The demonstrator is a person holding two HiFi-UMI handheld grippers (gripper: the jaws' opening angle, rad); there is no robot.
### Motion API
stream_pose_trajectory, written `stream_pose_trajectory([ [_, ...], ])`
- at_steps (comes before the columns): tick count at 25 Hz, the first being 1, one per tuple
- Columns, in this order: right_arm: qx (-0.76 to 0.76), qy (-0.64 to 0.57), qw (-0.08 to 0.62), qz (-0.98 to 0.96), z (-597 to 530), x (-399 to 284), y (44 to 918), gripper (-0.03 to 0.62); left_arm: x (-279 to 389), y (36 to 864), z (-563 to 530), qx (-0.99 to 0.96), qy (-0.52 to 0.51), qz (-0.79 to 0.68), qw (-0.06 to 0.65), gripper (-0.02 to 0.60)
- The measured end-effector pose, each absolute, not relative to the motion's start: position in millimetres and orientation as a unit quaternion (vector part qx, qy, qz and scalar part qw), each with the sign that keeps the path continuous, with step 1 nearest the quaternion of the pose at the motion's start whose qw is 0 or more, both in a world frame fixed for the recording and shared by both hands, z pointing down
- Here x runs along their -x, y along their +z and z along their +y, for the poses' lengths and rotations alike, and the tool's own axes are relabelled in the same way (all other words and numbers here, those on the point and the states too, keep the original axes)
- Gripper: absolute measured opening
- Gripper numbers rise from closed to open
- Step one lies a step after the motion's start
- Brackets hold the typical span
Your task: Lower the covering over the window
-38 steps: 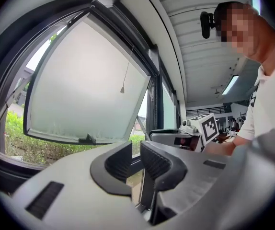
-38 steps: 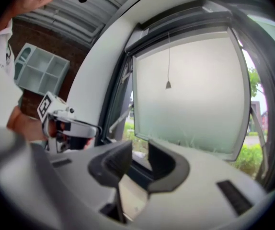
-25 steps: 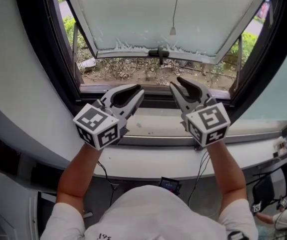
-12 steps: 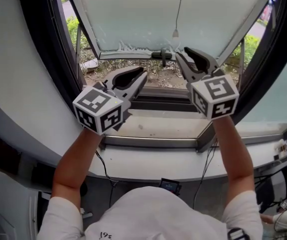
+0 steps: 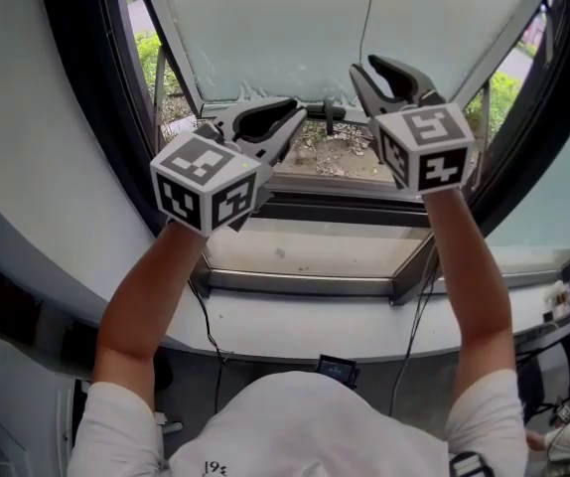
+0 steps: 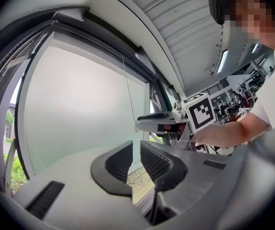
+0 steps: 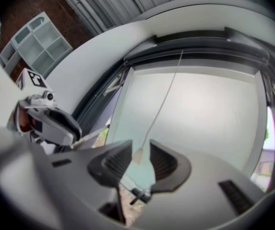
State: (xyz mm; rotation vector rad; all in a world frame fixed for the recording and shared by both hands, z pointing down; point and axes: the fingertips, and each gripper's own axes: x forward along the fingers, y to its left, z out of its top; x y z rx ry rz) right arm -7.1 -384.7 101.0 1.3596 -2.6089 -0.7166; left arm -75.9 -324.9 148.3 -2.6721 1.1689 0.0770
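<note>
The right hand-held gripper (image 7: 140,145) is held up with its jaws wide apart. The small pull (image 7: 138,156) at the end of the cord (image 7: 164,97) is seen in the gap between them, but it is not pinched. The left hand-held gripper (image 6: 135,145) is held up beside it with its jaws nearly together. Only a thin gap is left, and nothing is held in it. Both are pointed at the window (image 5: 345,208). The cord is hung in front of the pale pane (image 5: 285,28) and runs up to the top of the window. The covering itself cannot be made out there. A black handle (image 5: 331,115) is fixed at the pane's lower edge. The pane is ringed by a dark frame (image 5: 81,87), and a flat sill (image 5: 305,251) is seen below. Green plants (image 5: 151,53) are seen outside.
</note>
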Motion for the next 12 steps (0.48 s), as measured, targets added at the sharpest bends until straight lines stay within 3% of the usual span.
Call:
stream_pose_trajectory([
  [12, -0.470, -0.232, 0.088, -0.847, -408.3, 19.5, 94.7, 0.106, 68.4, 139.0, -329.0, 0.911, 0.016, 0.392, 0.129, 0.052],
])
